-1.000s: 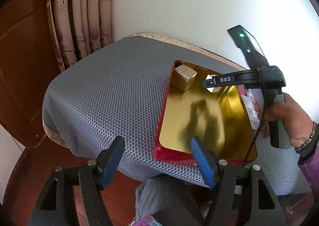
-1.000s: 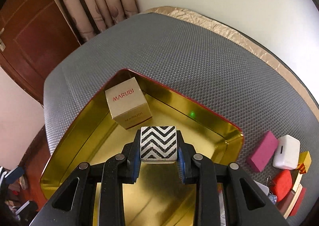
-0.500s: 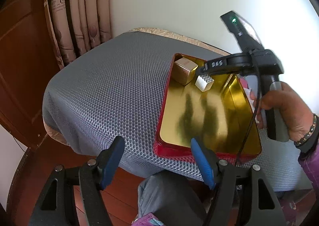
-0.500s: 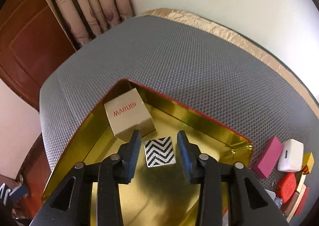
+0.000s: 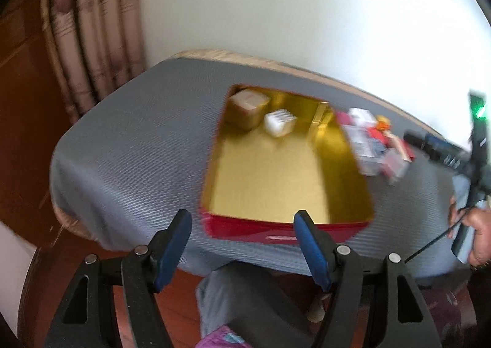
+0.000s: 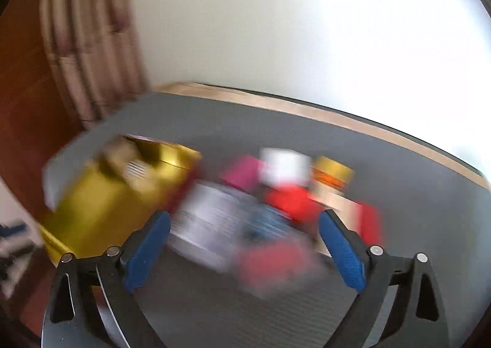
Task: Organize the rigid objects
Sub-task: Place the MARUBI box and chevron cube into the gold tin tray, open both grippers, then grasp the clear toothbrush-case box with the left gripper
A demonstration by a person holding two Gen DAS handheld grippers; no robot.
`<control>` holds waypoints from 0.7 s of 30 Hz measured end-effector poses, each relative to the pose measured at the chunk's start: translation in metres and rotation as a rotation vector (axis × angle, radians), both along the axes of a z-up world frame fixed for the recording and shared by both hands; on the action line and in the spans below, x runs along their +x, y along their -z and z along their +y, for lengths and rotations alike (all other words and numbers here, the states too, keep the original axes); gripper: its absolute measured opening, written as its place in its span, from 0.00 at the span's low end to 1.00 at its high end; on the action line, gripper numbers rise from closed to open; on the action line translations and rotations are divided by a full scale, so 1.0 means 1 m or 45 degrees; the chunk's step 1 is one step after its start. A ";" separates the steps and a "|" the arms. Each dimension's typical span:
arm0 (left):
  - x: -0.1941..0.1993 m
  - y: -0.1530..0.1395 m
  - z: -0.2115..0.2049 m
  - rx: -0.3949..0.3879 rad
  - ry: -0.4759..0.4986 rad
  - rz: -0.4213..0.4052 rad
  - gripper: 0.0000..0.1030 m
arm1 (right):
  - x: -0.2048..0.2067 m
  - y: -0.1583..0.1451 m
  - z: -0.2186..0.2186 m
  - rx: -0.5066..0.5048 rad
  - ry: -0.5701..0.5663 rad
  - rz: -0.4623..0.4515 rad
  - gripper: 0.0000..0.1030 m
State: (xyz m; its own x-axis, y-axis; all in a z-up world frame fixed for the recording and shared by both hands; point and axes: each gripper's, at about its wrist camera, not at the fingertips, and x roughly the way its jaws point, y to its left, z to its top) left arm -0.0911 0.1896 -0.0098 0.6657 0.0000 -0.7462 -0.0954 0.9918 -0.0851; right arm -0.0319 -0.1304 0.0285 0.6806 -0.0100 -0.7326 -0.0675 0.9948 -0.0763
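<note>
Grey mesh-covered table (image 5: 138,145) fills mid-frame in both wrist views, white wall behind, curtain (image 5: 89,41) at 10 o'clock.

Red tin with gold interior (image 5: 276,182) sits on the table, centre of the left view; in the right view it's at 9 o'clock, badly smeared (image 6: 101,203). Two items inside, both in the tin's far-left corner: tan cube box (image 5: 248,107) tight in the corner, white block with black striping (image 5: 280,122) just beside it at its 4 o'clock. They look close to touching; can't tell through the blur.

Loose pile of small objects (image 5: 374,145) on the mesh just outside the tin's right wall, at 2 o'clock from the tin's centre. Right view shows it dead ahead: pink block (image 6: 242,173), white block (image 6: 285,164), yellow/orange piece (image 6: 333,173), red piece (image 6: 291,200), pale printed pack (image 6: 208,216). All blurred, no finer detail.

Left gripper (image 5: 242,243): blue pads (image 5: 172,243) spread wide, nothing between them, hanging off the table's near edge at 6 o'clock, in front of the tin's red front wall.

Right gripper (image 6: 245,249): jaws opening, already wide, nothing clamped; the pile shows through the gap but the pads aren't on anything. In the left view only its black body and the hand (image 5: 478,234) on it show, at 3 o'clock.

Person's grey trouser leg (image 5: 239,302) below the table edge at 6 o'clock.
</note>
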 end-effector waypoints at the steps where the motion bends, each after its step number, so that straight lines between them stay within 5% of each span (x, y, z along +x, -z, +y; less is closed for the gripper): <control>1: -0.001 -0.003 -0.007 -0.005 0.042 -0.010 0.69 | -0.004 0.007 -0.021 -0.060 0.056 0.017 0.94; 6: 0.009 -0.021 -0.057 -0.062 0.298 -0.022 0.69 | -0.024 0.035 -0.108 -0.147 0.265 0.088 0.94; 11: 0.058 -0.040 -0.116 -0.141 0.493 0.069 0.69 | -0.037 0.046 -0.146 -0.024 0.333 0.085 0.94; 15: 0.111 -0.039 -0.154 -0.211 0.549 0.195 0.69 | -0.040 0.046 -0.151 0.016 0.313 0.073 0.97; 21: 0.173 -0.016 -0.185 -0.174 0.491 0.342 0.69 | -0.046 0.045 -0.159 0.120 0.311 0.042 0.99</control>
State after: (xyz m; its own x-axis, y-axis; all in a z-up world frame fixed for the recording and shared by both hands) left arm 0.0821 0.0041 0.0064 0.3819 -0.3186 -0.8675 0.2404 0.9406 -0.2396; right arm -0.0776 -0.2892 -0.0163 0.6422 -0.1015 -0.7598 0.1743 0.9846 0.0158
